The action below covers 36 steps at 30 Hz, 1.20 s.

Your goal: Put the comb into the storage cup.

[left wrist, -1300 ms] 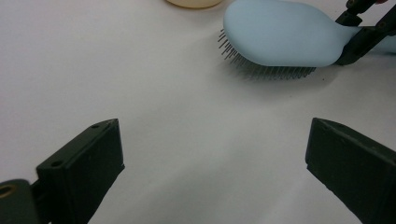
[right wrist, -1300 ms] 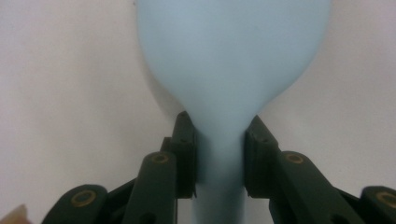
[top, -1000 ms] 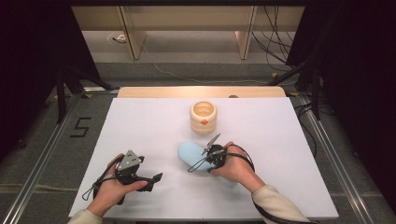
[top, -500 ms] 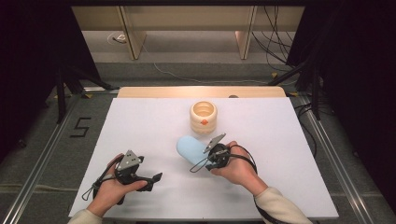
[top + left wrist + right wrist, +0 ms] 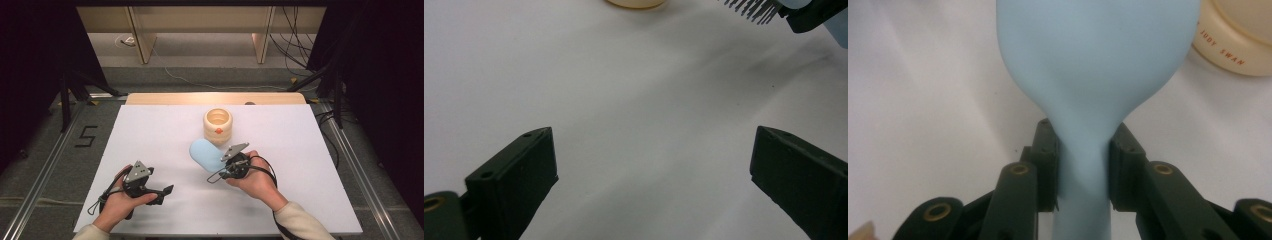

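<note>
The right tongs (image 5: 1083,165) are clamped on the narrow neck of a pale blue hairbrush (image 5: 1095,60), just below where the handle flares into the broad oval head. From above, the brush (image 5: 206,154) lies just in front of the cream ribbed jar (image 5: 218,125), on the person's side of it, its head pointing up and to the left toward the jar and its handle running back into the right hand. In the left gripper view a row of dark bristles (image 5: 751,7) shows under the head, so the smooth back faces up.

The brush looks like light, rigid moulded plastic with a smooth, slightly glossy skin. It should lift with little effort and not bend, but the tapered neck could slide between the pads if the head is swung quickly. The present hold, where the handle is slimmest and the flare above acts as a stop, seems the sensible place; the wide head would be too broad and rounded to pinch well. The bristles are the delicate part and are best kept off the tabletop (image 5: 300,150).

The left tongs (image 5: 167,191) stand wide apart and empty, resting well to the left of the jar and nearer the person.
</note>
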Motion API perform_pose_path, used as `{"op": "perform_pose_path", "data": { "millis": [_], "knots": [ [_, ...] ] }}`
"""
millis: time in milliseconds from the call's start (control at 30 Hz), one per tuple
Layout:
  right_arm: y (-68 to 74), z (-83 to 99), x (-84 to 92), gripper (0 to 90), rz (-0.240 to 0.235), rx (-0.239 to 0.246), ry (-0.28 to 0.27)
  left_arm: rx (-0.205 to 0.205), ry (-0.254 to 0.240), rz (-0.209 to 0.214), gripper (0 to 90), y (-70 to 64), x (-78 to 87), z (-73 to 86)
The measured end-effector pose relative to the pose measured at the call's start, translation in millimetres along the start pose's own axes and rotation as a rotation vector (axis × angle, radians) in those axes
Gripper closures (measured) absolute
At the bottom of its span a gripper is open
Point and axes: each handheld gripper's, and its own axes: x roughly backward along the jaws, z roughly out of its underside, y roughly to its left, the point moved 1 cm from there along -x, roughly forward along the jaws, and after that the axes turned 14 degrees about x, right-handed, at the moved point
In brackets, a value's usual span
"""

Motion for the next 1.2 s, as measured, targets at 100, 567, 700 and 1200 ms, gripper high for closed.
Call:
{"op": "perform_pose_path", "data": {
  "millis": [100, 567, 700, 1200],
  "knots": [
    [0.2, 0.3, 0.1, 70.8, 0.001, 0.001, -0.014, 0.002, -0.001, 0.001, 4.3, 0.0, -0.2, 0.0],
    [0.6, 3.2, 3.3, 70.8, 0.025, -0.026, -0.074, 0.01, -0.009, 0.004, 5.1, 0.3, -0.3, -0.2],
    [0.9, 3.7, 4.3, 70.8, 0.037, -0.025, -0.101, 0.022, -0.013, 0.011, 5.7, 0.4, -0.3, -0.6],
    [-1.0, 7.5, 10.5, 70.8, 0.067, -0.065, -0.218, 0.041, -0.025, 0.02, 6.4, 0.6, -0.3, -1.3]
  ]
}}
